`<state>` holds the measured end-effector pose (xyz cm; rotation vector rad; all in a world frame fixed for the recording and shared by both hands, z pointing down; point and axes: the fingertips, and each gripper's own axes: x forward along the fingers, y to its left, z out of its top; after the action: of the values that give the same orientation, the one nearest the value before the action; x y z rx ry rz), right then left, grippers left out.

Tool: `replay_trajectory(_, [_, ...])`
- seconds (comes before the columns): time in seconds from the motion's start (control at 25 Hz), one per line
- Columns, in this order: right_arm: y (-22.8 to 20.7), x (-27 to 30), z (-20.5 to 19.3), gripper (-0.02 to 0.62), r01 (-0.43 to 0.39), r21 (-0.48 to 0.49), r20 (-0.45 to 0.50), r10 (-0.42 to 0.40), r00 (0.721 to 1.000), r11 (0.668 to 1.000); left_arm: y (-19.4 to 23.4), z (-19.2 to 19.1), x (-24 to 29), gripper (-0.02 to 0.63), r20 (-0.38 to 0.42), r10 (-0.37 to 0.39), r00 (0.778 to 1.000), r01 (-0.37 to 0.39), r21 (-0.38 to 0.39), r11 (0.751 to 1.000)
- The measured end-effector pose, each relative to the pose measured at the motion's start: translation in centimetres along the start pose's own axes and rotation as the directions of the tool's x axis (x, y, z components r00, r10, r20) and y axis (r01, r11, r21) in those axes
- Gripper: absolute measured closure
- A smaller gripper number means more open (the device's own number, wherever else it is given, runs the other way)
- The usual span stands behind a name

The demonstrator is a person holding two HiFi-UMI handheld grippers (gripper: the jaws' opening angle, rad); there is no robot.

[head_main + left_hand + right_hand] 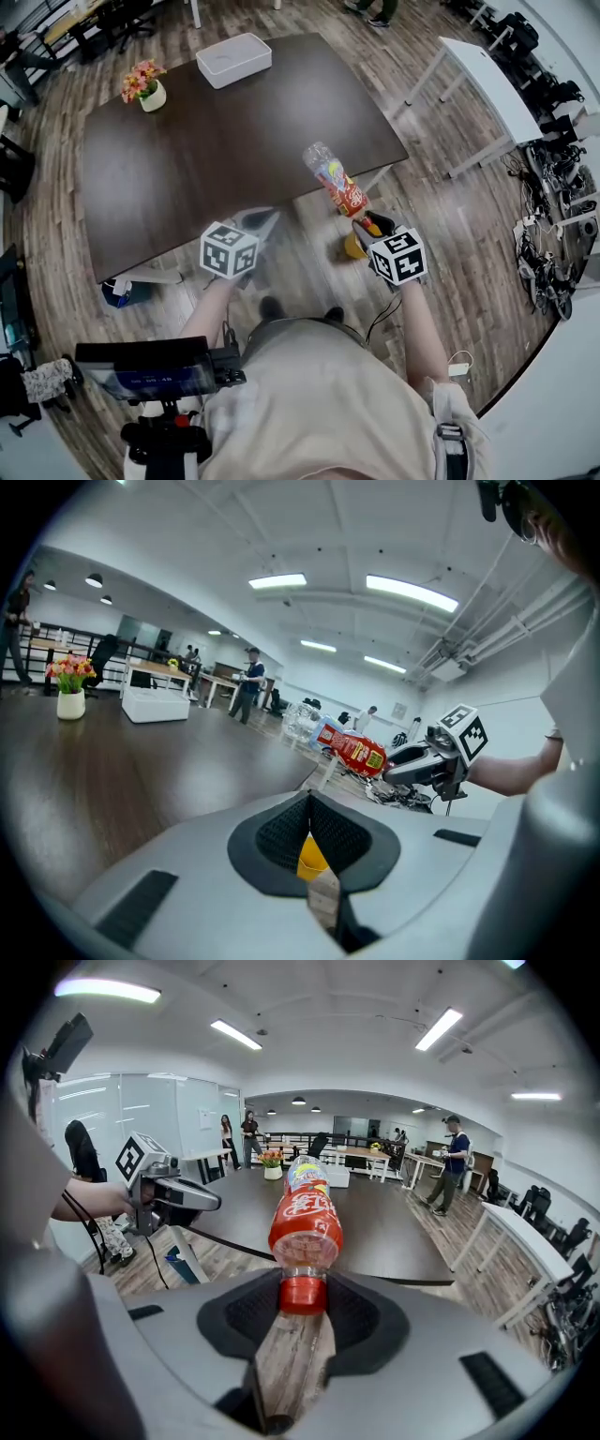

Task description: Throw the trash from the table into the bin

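Now, with our left gripper (314,855) closed and empty, our right gripper (302,1307) is clamped part-way shut on the red cap and neck of a clear plastic bottle with a red label (305,1222). The bottle is held in the air just off the near edge of the dark brown worktop (187,159). We judge it light, thin-walled and slick. The stiff neck is the sound hold, since the body would buckle.
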<state>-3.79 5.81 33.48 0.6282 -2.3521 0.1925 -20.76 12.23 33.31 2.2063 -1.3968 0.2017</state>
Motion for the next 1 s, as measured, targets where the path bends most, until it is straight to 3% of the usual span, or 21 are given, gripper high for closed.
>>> replay_trajectory(0.52, [-13.1,-9.4,-10.3,0.446,0.003,0.185,0.106,-0.023,0.994,0.983,-14.0,1.1,12.2,0.594,-0.117,-0.018,0.993,0.033,0.126,0.992])
replay_trajectory(0.72, [-19.3,-12.1,-14.8,0.446,-0.011,0.203,0.111,-0.012,0.994,0.979,-19.2,1.3,18.8,0.594,-0.134,-0.013,0.991,0.033,0.146,0.989])
replay_trajectory(1.0, [-22.6,-12.6,-17.6,0.446,-0.026,0.246,0.118,-0.004,0.993,0.969,-21.3,1.0,22.7,0.594,-0.171,-0.004,0.985,0.035,0.177,0.984])
